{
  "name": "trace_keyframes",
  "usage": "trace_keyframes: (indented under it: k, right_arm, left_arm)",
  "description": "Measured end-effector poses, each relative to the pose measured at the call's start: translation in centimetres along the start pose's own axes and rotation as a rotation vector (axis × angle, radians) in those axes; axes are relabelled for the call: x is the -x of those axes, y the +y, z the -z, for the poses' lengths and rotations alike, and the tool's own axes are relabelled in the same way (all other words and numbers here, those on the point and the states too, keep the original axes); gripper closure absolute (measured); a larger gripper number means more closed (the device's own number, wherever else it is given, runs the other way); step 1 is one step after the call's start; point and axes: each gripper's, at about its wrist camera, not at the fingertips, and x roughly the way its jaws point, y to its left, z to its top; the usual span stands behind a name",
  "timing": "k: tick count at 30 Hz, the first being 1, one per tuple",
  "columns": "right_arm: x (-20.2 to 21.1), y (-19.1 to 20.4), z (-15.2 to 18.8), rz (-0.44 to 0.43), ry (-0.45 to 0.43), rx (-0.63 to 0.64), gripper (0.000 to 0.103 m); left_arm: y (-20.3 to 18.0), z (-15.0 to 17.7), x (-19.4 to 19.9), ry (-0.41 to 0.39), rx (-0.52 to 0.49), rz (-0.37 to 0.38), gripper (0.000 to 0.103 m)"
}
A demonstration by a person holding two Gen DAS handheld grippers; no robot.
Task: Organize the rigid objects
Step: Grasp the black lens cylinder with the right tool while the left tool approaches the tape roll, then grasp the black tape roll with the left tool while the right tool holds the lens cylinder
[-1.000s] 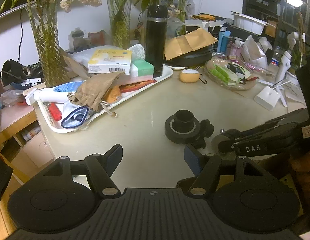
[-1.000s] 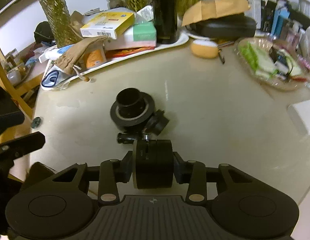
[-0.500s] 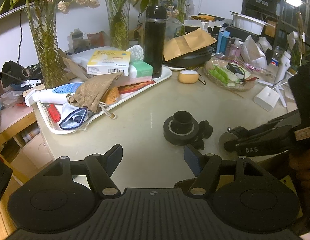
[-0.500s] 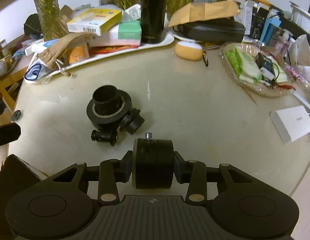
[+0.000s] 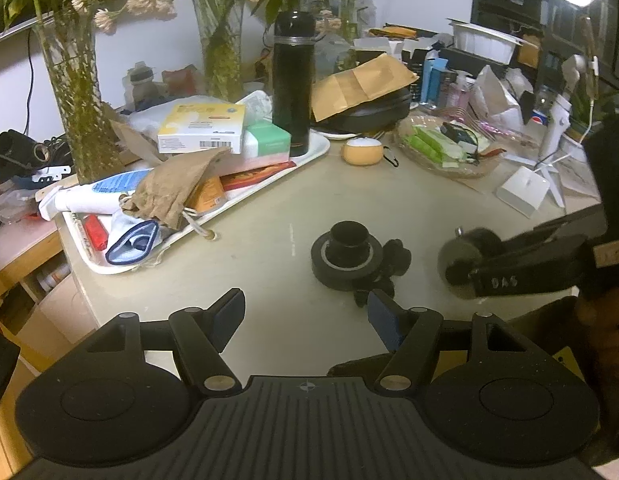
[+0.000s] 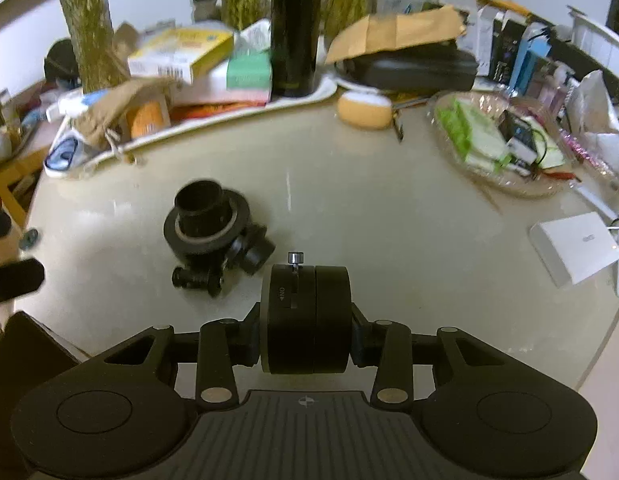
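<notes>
"DAS" in white on the right gripper [image 5: 505, 280] side. Black disc [image 6: 305, 316] shows "NO" w/ arrow. Pepsi logo on can [image 5: 538, 117], far right.

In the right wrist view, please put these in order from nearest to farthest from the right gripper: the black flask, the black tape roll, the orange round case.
1. black tape roll, on the table left of the right gripper
2. orange round case, farther back, slightly right
3. black flask, upright on the white tray at the back
</notes>
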Motion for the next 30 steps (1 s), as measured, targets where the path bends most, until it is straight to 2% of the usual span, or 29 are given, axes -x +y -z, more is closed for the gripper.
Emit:
trace_keyframes:
  k: [10,15,20,30]
  right_arm:
    - [2.9,-2.0,0.1,-0.018,-0.088,-0.024,0.06]
    - [4.4,-3.6,0.6,-0.023,-0.117,-0.048,0.06]
    - [5.7,-4.5,1.2,-0.026,-0.144,-0.055,0.06]
    - [7.8,-6.1,2.8,-0.036,-0.176,-0.086,0.06]
  left_arm:
    - [-0.9,-0.6,-0.1,-0.007,-0.012,0.018,0.036]
    - [-1.7,-1.0,-0.3,-0.039,-0.057,-0.006,0.036]
    - [-1.6,-1.8,-0.9,-0.078,-0.053,0.026,0.036]
    - [-1.5,-2.7,-3.6,-0.037,-0.077,0.043,0.034]
